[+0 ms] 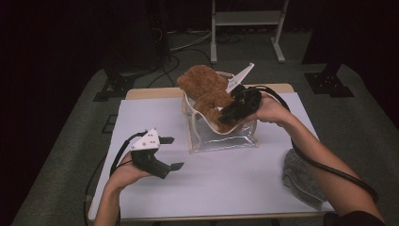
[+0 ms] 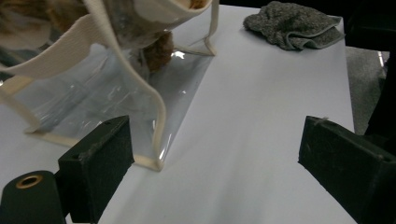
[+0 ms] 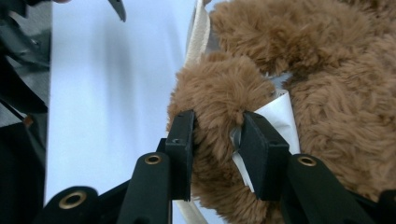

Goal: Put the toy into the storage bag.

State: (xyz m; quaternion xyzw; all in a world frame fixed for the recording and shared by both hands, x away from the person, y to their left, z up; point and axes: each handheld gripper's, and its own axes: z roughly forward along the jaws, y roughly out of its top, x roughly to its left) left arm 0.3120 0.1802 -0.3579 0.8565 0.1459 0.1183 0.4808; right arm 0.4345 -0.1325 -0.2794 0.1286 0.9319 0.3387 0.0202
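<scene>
While the white table [image 1: 211, 188] spreads across the lower middle of the high view, a clear bag [image 1: 223, 136] with cream straps stands at its centre. Half inside its mouth, upper centre, sits the brown plush toy [image 1: 207, 89]. At lower right lies a grey cloth [image 1: 301, 176]. The right gripper [image 3: 217, 140] has a fluffy limb of the toy between its jaws, pads against the fur. Lower left, the left gripper [image 1: 171, 153] is spread wide, holding nothing.

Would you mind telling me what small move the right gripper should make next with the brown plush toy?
Probably push the brown plush toy deeper into the clear plastic bag. It bulges above the rim, the right gripper has fur between its pads, and the left gripper is open, away from the bag.
</scene>
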